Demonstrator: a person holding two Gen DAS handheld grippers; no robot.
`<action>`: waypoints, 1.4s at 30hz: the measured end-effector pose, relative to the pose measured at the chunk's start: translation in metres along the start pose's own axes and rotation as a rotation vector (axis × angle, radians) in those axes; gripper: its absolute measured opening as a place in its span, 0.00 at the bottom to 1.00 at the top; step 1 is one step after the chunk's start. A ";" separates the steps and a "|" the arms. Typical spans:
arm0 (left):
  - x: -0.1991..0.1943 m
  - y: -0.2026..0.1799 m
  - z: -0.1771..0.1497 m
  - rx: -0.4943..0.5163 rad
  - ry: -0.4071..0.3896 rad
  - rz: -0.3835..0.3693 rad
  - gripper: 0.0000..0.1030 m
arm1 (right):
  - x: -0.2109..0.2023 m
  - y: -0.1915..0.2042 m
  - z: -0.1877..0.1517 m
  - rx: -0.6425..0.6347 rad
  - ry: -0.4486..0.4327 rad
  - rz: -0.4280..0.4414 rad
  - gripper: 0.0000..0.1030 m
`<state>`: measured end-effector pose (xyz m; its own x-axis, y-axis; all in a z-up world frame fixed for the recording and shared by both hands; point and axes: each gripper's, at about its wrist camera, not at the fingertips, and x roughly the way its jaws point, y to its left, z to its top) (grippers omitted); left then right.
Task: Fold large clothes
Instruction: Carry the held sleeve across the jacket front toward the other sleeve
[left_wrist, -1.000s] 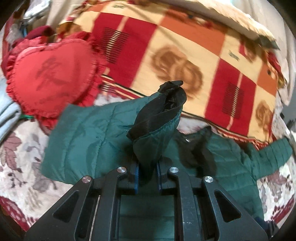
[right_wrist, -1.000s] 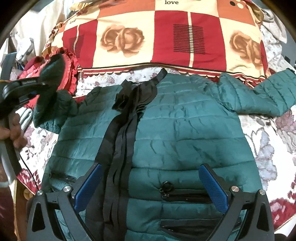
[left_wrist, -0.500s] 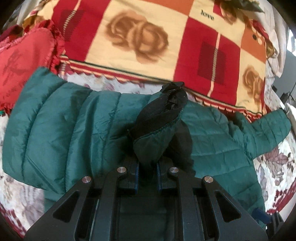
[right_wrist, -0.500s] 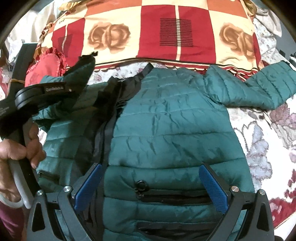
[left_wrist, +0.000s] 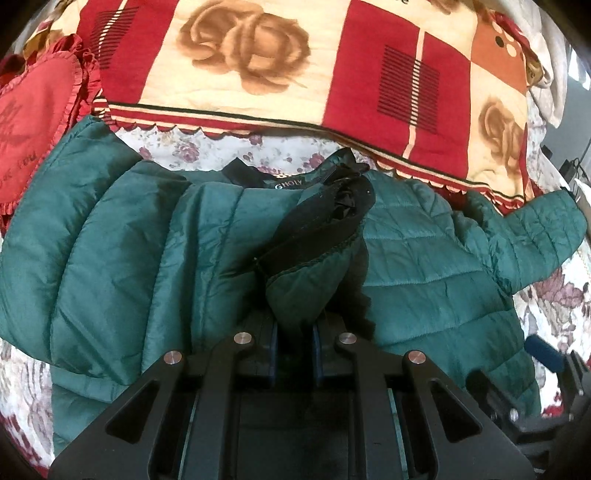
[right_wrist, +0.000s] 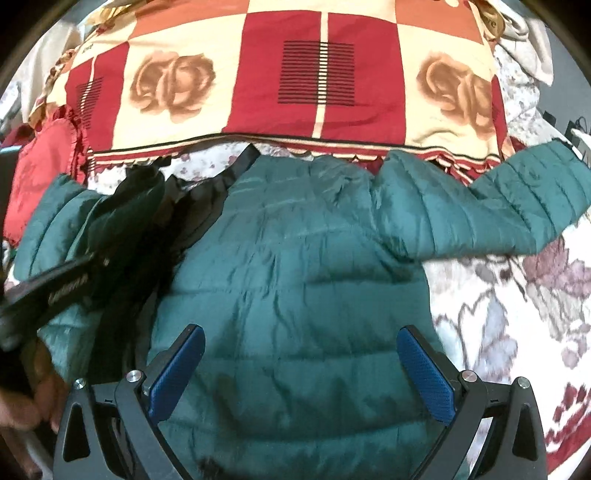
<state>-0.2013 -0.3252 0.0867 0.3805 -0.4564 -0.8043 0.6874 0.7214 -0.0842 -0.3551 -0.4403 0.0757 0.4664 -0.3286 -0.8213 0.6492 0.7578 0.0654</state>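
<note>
A dark green quilted jacket (right_wrist: 295, 266) lies spread on the bed, collar toward the pillow. My left gripper (left_wrist: 294, 325) is shut on the cuff of the jacket's left sleeve (left_wrist: 317, 251), whose black lining shows, and holds it over the jacket's chest. That sleeve is doubled over the body (left_wrist: 110, 240). In the right wrist view the left gripper (right_wrist: 70, 284) sits at the left edge with a hand below it. My right gripper (right_wrist: 301, 363) is open above the jacket's front, nothing between its blue pads (right_wrist: 424, 373). The other sleeve (right_wrist: 498, 206) stretches out to the right.
A red, cream and orange checked quilt with rose prints (right_wrist: 317, 74) lies folded behind the jacket. A red heart-shaped frilled cushion (left_wrist: 29, 122) sits at the far left. The floral bedsheet (right_wrist: 509, 295) shows bare at the right of the jacket.
My left gripper carried the sleeve cuff rightward and down, from beside the cushion to over the jacket's chest, folding the sleeve across. The right gripper moved closer over the jacket, still open.
</note>
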 end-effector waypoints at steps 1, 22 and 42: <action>0.001 0.000 0.000 -0.001 0.002 -0.001 0.13 | 0.002 0.000 0.001 0.002 0.000 -0.001 1.00; -0.049 -0.007 -0.004 -0.008 -0.006 -0.223 0.49 | 0.004 -0.021 -0.002 0.074 0.028 -0.007 1.00; -0.069 0.158 -0.023 -0.173 -0.052 0.161 0.50 | 0.034 0.049 0.031 0.069 0.079 0.242 0.55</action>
<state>-0.1333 -0.1681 0.1150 0.5111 -0.3512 -0.7845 0.5010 0.8633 -0.0600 -0.2882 -0.4318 0.0688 0.5668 -0.0951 -0.8183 0.5649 0.7679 0.3020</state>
